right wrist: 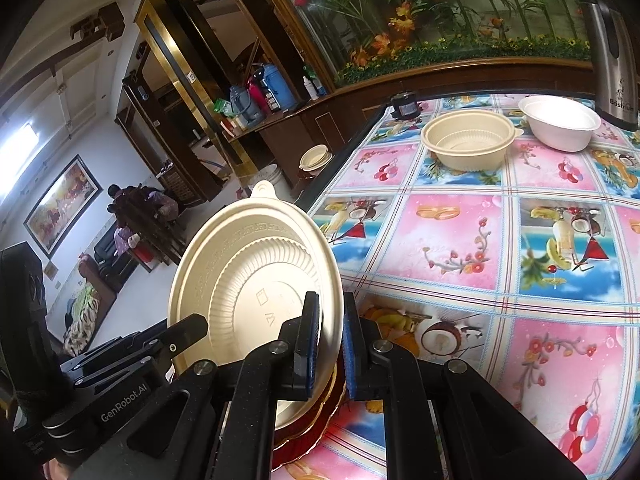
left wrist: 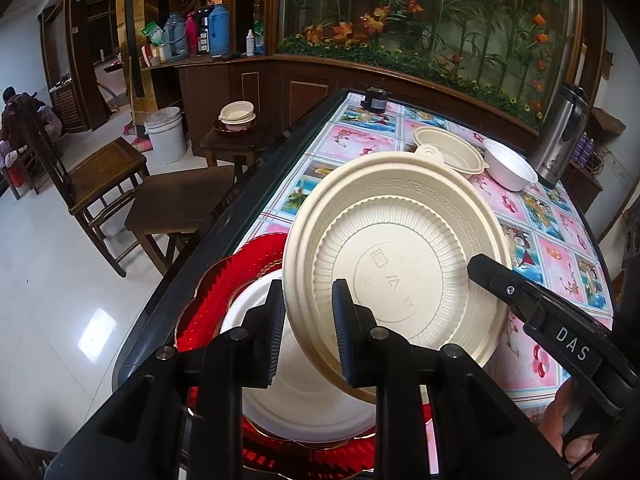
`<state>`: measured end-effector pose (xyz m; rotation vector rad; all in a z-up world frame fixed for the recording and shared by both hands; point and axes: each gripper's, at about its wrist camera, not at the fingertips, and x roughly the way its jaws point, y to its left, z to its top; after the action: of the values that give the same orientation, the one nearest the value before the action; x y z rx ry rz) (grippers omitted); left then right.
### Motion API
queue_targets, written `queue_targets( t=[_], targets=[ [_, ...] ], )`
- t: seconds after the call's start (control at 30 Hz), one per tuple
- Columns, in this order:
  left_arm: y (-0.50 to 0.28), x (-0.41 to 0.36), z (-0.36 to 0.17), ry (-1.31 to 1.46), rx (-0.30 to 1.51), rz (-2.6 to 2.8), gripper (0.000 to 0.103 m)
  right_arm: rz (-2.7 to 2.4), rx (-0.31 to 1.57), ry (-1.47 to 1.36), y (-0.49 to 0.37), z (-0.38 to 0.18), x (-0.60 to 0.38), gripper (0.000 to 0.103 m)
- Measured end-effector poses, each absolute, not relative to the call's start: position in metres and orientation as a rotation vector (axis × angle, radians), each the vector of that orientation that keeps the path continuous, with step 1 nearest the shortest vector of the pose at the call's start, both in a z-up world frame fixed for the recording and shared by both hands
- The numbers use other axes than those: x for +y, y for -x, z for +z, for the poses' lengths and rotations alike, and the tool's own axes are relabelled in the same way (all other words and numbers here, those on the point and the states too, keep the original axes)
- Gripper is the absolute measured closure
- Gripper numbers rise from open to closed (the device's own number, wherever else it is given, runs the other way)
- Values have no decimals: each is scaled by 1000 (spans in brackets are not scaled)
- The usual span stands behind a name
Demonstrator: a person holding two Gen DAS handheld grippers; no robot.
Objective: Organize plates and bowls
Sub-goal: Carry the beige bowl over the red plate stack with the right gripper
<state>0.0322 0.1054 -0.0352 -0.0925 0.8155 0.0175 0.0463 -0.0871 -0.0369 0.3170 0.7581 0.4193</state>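
Cream plate (left wrist: 394,264) is off the counter (left wrist: 360,136), tilted up nearly on edge, underside facing both cameras. It sits over a white plate (left wrist: 308,404) that lies on a red plate (left wrist: 208,300) at the near counter edge.

Left hand-held gripper (left wrist: 306,332): jaws nearly closed, pinching the cream plate's rim at its lower left. Right hand-held gripper (right wrist: 332,344): jaws nearly closed too, clamped on the rim at the opposite side. So it's a two-point rim grip, one on each side.

Handling, my read:
- Looks like thin moulded disposable ware, so very light. Weight isn't the issue.
- The ribbed wall and raised rim add some stiffness, but the flat rim will likely flex or crease if squeezed hard. Keep the pinch light.
- The matte surface against the ribbed pads should hold fine. Slip risk looks low.
- Not brittle. A drop would more likely dent it than break it.
- Best hold is where it is now: the rim band, pads fully across the lip. The small pull tab (right wrist: 264,189) at the top edge is too flimsy to carry it.
- With two grippers on one light plate, any mismatch in motion could twist or buckle it. Move both together or let one go.

Further back on the counter are a cream bowl (right wrist: 468,144) and a white bowl (right wrist: 560,124), just beside each other, with a steel flask (right wrist: 612,44) behind them.
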Motion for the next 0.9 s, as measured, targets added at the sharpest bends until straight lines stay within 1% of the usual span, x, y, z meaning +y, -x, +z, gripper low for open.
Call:
queue_targets(
  t=[0.9],
  targets=[
    [-31, 134, -40, 112, 823, 70, 82, 475, 837, -291, -54, -55, -51, 89]
  ],
)
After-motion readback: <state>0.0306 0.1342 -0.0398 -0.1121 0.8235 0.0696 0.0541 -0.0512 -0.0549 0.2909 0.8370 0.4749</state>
